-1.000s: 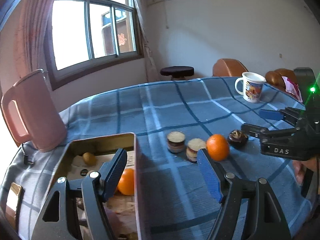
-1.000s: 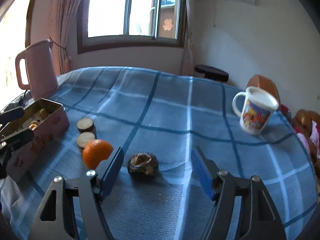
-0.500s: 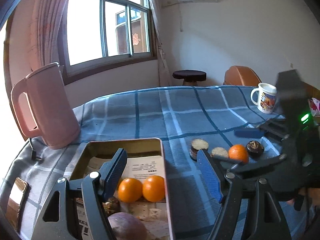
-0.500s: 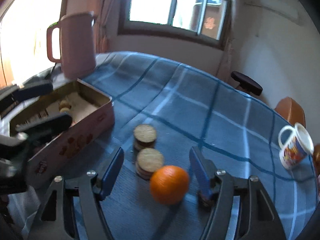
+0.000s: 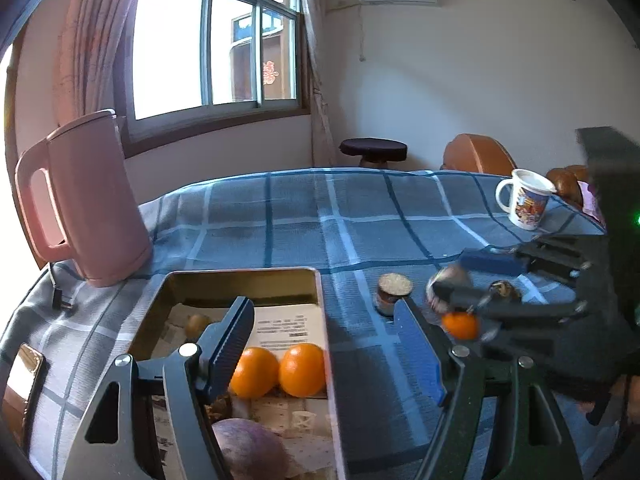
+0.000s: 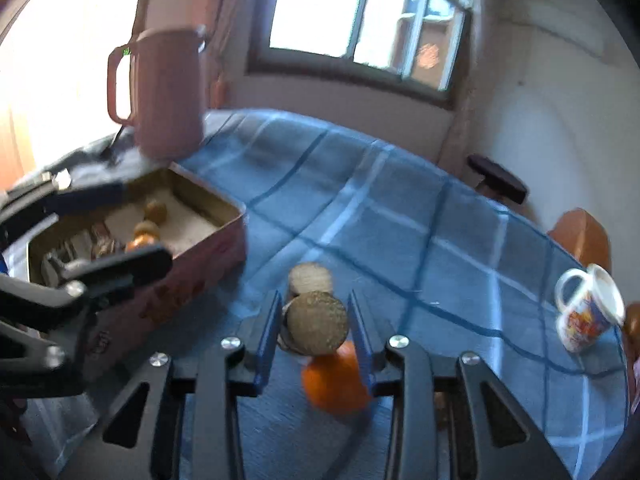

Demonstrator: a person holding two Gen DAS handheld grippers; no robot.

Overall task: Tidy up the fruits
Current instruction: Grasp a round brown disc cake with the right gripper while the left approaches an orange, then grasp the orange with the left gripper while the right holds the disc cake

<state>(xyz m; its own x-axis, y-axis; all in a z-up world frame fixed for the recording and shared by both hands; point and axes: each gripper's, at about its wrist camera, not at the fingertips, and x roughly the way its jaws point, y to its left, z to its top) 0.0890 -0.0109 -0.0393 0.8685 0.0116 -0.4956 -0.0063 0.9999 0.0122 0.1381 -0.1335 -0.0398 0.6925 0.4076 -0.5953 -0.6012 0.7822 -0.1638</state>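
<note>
Two blue pads of the right gripper (image 6: 316,334) are clenched on a round brown fruit half (image 6: 317,322), holding it by its sides with the pale, speckled cut face tilted toward the camera, above the blue checked cloth (image 6: 400,208). It looks small and light, with a firm rind that should take the squeeze; the cut face is likely softer and moist, so the rind is the place to grip. A second half (image 6: 310,278) sits on the cloth just behind it, and an orange (image 6: 336,384) lies below the jaws, near the held piece. An open tin (image 5: 240,280) to the left already holds two oranges (image 5: 280,370) and a purple fruit (image 5: 250,448). Over that tin hangs the left gripper (image 5: 324,354), its jaws wide and empty.
</note>
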